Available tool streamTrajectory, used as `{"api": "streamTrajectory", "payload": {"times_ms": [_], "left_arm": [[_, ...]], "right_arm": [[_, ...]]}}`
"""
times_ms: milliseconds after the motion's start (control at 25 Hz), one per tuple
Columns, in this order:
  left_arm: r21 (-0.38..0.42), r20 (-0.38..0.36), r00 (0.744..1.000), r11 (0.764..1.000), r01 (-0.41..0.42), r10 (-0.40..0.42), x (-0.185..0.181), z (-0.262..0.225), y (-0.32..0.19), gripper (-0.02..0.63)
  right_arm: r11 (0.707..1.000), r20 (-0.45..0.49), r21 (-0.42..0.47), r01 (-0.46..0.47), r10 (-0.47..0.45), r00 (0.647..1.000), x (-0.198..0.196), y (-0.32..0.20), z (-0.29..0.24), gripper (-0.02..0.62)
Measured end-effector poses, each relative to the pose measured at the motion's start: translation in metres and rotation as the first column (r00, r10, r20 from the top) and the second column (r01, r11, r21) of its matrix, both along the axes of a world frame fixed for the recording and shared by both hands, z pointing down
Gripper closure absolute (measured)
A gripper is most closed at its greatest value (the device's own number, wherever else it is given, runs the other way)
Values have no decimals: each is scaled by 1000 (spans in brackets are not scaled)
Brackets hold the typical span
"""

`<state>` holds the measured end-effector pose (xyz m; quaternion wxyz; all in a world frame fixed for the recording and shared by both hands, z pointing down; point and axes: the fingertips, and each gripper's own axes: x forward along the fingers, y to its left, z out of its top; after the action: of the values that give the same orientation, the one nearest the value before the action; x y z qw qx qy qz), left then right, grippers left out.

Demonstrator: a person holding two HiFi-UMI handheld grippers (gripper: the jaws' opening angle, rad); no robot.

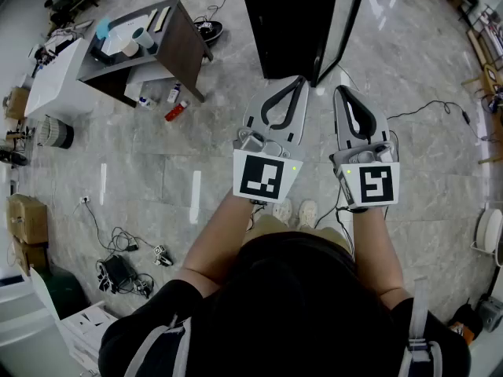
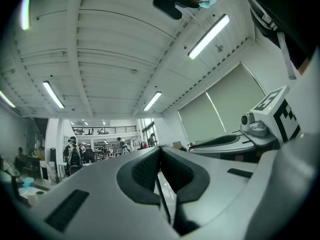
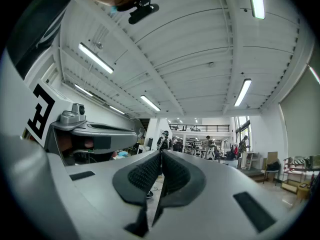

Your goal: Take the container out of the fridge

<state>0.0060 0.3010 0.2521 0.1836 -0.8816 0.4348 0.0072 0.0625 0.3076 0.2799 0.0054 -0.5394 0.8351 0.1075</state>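
Head view: the left tool (image 1: 299, 85) and the right tool (image 1: 341, 94) are held side by side above a grey marble floor (image 1: 157, 171), tips pointed toward a tall black fridge (image 1: 287, 22).

Left gripper view: the left jaws are seen pressed together, with nothing between them. Right gripper view: the right jaws are likewise closed and empty.

The container cannot be made out in any view. The fridge is cut off by the top edge of the head view. Its front is dark and its inside is not shown.

The person's shoes (image 1: 295, 210) are partly covered by the forearms. At upper left a grey bench (image 1: 185, 49) is seen with a cup (image 1: 144, 38) on it; the other items there are too small to name. A red bottle (image 1: 176, 111) lies on the floor near the bench leg.

A marker cube (image 1: 262, 177) on each tool carries a black-and-white square pattern. Writing cannot be read anywhere.

Both gripper views are tilted up toward a white ceiling (image 2: 115, 39) and a far hall, where figures are too small to detail.
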Motion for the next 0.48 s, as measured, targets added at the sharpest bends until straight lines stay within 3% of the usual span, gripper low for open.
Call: {"api": "streamTrajectory", "payload": {"times_ms": [480], "left_arm": [[-9,-29,1000,1000,-5,5,-2,-1,-4,583]], "right_arm": [[1000,-9,2,0,0,1000,-2,-1,-1,555]]}}
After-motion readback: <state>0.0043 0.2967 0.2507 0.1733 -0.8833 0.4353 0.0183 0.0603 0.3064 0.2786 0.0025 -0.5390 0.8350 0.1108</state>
